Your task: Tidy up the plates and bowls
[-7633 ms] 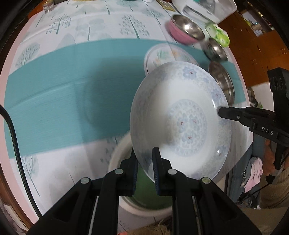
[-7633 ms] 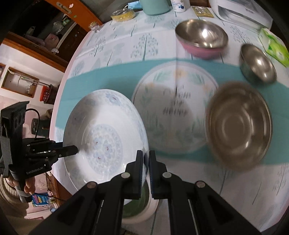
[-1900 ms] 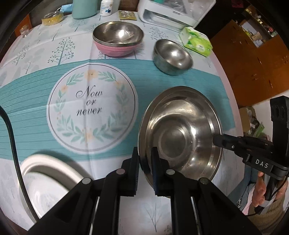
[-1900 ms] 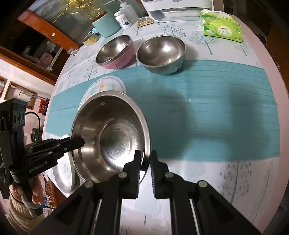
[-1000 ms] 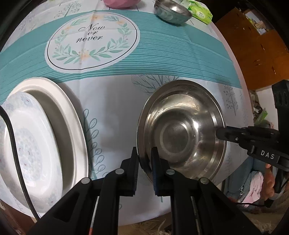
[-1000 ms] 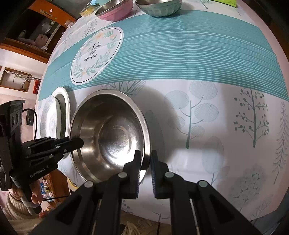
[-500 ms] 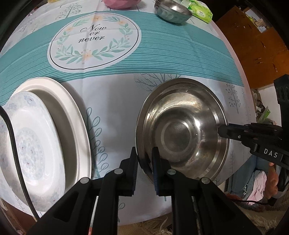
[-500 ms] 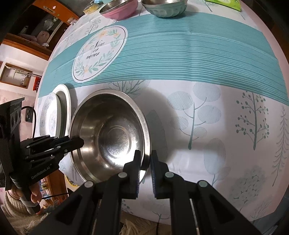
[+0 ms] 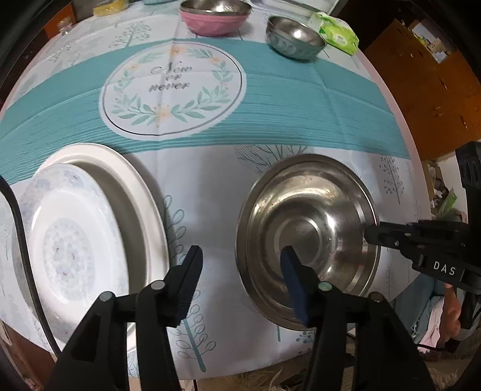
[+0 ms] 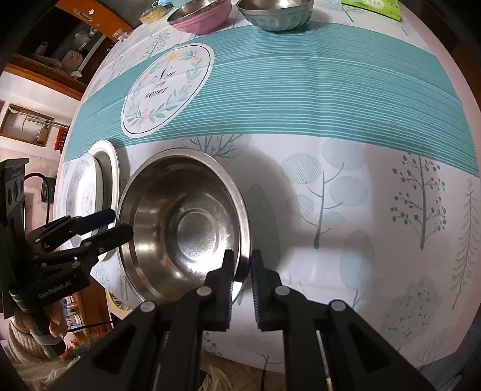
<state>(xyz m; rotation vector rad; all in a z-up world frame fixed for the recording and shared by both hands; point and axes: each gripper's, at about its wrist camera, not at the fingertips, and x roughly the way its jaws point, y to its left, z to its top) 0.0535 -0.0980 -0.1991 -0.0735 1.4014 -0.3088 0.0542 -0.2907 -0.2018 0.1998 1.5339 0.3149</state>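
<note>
Nearest, the steel bowl (image 9: 306, 222) sits mouth-up on the tabletop (image 9: 210, 186), close to the near edge; being round, it has no long axis. The right tool (image 10: 241, 261) is pinched narrow on the bowl's near rim, one pad inside and one outside. The left tool (image 9: 240, 264) has just been opening and now stands about half wide, straddling the opposite rim: one finger (image 9: 290, 270) hangs over the bowl's inside, the other (image 9: 189, 270) over the cloth beside it, neither pressing the metal.

Just beside the bowl, on the left tool's side, lie a white plate (image 9: 141, 192) with a blue-patterned plate (image 9: 66, 243) stacked in it, both face-up at the tabletop's edge, with a strip of bare cloth between them and the bowl.

Farther off, the teal band and its round printed emblem (image 9: 171, 90) lie open and unoccupied. At the far edge stand a pink bowl (image 9: 215, 18) and a small steel bowl (image 9: 294, 37), upright, near each other but apart, with a green packet (image 9: 338, 36) beside the latter.
</note>
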